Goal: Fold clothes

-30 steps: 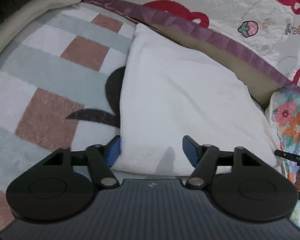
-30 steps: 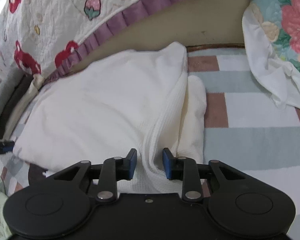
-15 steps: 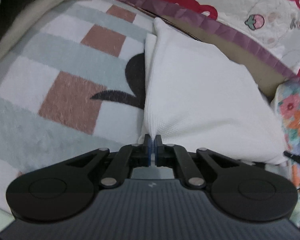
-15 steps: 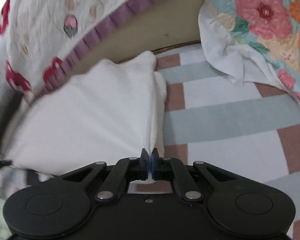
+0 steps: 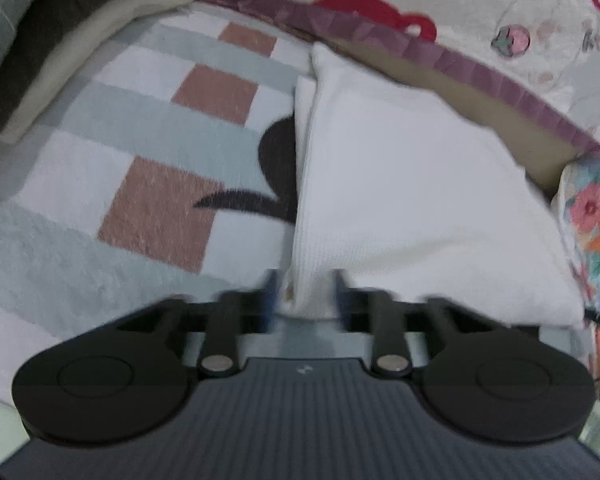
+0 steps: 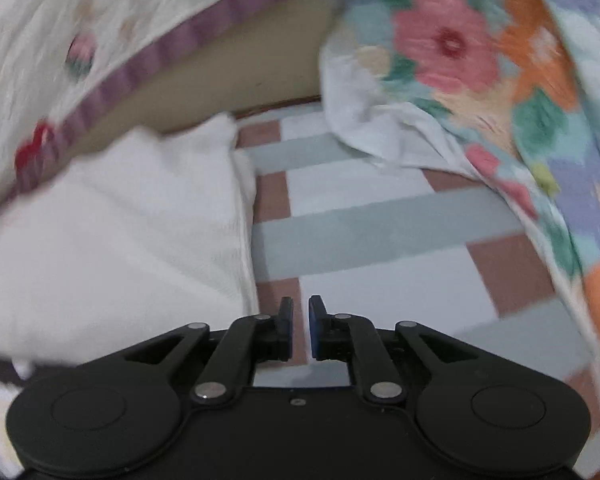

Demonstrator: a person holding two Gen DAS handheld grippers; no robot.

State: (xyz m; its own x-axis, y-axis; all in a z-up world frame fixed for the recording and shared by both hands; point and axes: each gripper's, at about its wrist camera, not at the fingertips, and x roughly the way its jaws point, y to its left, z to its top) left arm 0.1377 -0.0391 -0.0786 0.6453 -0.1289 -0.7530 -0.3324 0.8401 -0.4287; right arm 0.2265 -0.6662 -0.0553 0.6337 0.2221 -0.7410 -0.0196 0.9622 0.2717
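Note:
A folded white garment (image 5: 400,184) lies flat on the checked blanket (image 5: 140,152). In the left wrist view its near left corner sits between the parted fingers of my left gripper (image 5: 303,292), which is open; the image is blurred there. In the right wrist view the same garment (image 6: 132,216) lies to the left. My right gripper (image 6: 302,316) hovers over the bare blanket (image 6: 360,224) just off the garment's right edge, its fingers a small gap apart with nothing between them.
A strawberry-print quilt with a purple border (image 5: 460,0) runs along the back. A floral quilt (image 6: 480,60) is bunched at the right. Folded grey, dark and cream clothes (image 5: 40,40) are stacked at the far left.
Both grippers were shut on the garment's near corners half a second ago. Both have let go, and the right one has moved off to the right of the garment.

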